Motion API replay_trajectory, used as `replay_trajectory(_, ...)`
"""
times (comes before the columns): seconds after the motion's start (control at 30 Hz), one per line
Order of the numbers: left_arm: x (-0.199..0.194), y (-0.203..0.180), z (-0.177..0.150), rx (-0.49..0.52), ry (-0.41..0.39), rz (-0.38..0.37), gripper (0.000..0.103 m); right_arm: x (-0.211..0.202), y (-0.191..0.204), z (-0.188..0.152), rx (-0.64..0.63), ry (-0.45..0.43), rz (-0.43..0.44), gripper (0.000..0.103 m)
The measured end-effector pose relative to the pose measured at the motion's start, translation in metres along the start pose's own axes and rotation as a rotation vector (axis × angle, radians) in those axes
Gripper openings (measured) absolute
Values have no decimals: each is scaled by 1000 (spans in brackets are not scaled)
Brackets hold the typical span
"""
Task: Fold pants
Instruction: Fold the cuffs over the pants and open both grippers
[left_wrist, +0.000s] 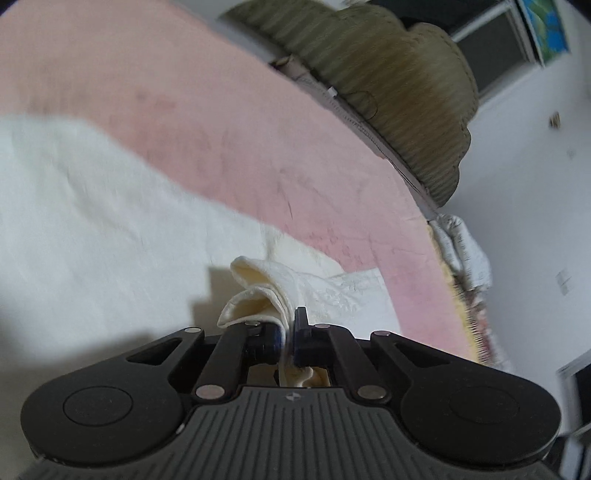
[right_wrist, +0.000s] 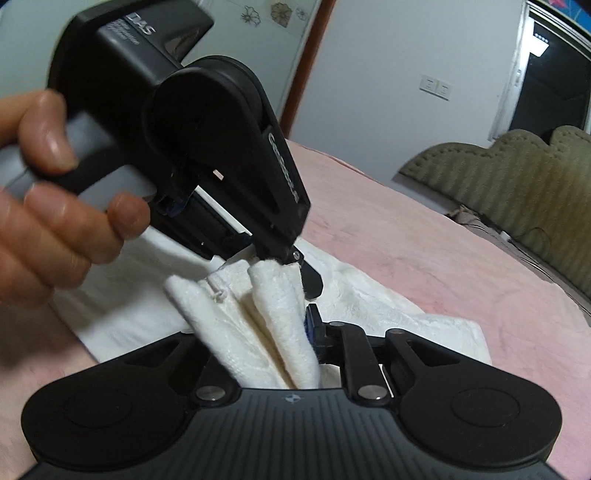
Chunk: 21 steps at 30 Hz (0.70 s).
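Both grippers pinch the same bunched end of the white pants (right_wrist: 258, 325), likely to lift that end as 1 edge for a fold. The left gripper (left_wrist: 290, 332) has its jaws pressed together on 2 cream folds of cloth; the right gripper (right_wrist: 295, 332) clamps a thick gathered wad, a hand (right_wrist: 55, 192) steering the left tool just above it. The rest lies flat on the pink bedcover (right_wrist: 424, 240), its long axis apparently trailing away from the grippers, though blur hides the far end.
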<state>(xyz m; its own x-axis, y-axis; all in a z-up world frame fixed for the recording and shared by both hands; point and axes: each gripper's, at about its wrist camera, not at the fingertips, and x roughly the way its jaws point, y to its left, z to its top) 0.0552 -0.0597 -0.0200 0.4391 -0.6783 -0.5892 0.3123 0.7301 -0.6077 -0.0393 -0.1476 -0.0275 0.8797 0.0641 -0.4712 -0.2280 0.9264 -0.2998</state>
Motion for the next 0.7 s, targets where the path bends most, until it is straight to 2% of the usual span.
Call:
replay_trajectory(0.1, -18, -10, 7, 113, -90, 68, 5, 11, 7, 13, -39, -35, 8, 14)
replay_trajectory(0.17, -23, -12, 12, 168, -122, 133, 5, 25, 15, 18, -61, -15, 31, 15)
replay_trajectory(0.2, -21, -11, 15, 184, -105, 174, 6, 34, 18, 19, -71, 16, 51, 23)
replay_trajectory(0.23, -18, -3, 16, 178, -79, 208, 7, 42, 22, 19, -82, 54, 71, 41)
replay_trajectory(0.27, -13, 2, 16, 167, -52, 230, 7, 45, 27, 18, -99, 70, 68, 49)
replay_trajectory(0.33, -10, 21, 11, 136, -20, 251, 11, 36, 35, 13, -158, 42, 32, 55)
replay_trajectory(0.37, -11, 25, 9, 129, -27, 243, 11, 30, 35, 11, -167, 44, 47, 55)
replay_trajectory(0.43, -16, 24, 7, 142, -44, 243, 12, 15, 25, 8, -116, 58, 133, 55)
replay_trajectory(0.53, -24, 19, 7, 154, -55, 238, 15, -10, -9, 4, 52, 40, 346, 55)
replay_trajectory(0.57, -28, 20, 7, 148, -59, 240, 27, -16, -24, 3, 112, 14, 399, 55)
replay_trajectory(0.63, -37, 22, 7, 126, -76, 257, 30, -25, -49, 1, 220, -42, 415, 55)
replay_trajectory(0.7, -48, 25, 9, 104, -112, 312, 31, -19, -66, -3, 304, -57, 375, 55)
